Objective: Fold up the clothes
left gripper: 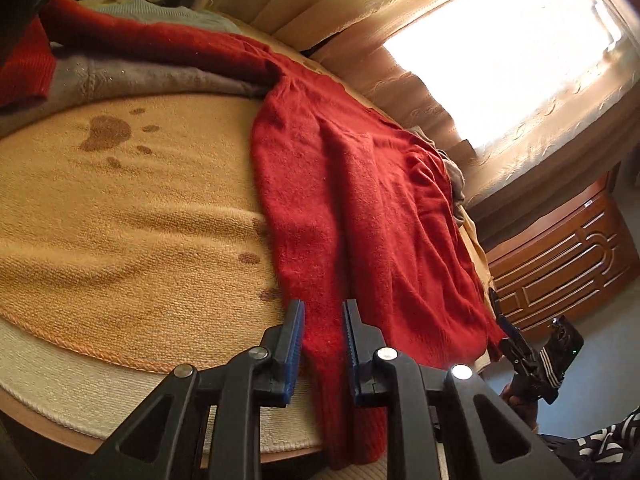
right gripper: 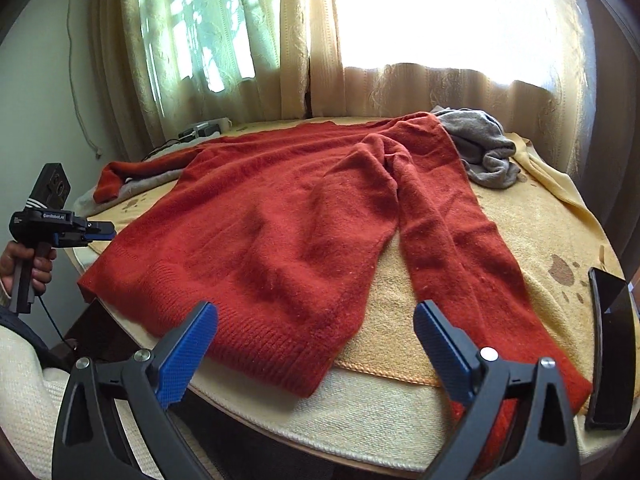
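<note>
A red knit sweater [right gripper: 272,224] lies flat on the bed's yellow blanket [right gripper: 540,240]. One sleeve [right gripper: 452,256] runs down toward the near right edge, and the other stretches away to the far left. My right gripper [right gripper: 316,332] hovers over the sweater's hem at the near edge, its jaws wide open and nothing between them. My left gripper [left gripper: 323,336] is over the sweater's [left gripper: 360,208] left side near the bed edge. Its blue pads stand a narrow gap apart, with red cloth visible behind the gap but not pinched. The right wrist view shows the left gripper [right gripper: 106,232] beside the sweater's left edge.
A crumpled grey garment [right gripper: 484,148] lies at the far right of the bed. Another grey knit [left gripper: 140,76] and an orange-red one [left gripper: 24,68] lie at the far left. A dark phone [right gripper: 612,344] rests on the near right edge. Curtains [right gripper: 440,92] hang behind; a wooden cabinet [left gripper: 560,256] stands beyond.
</note>
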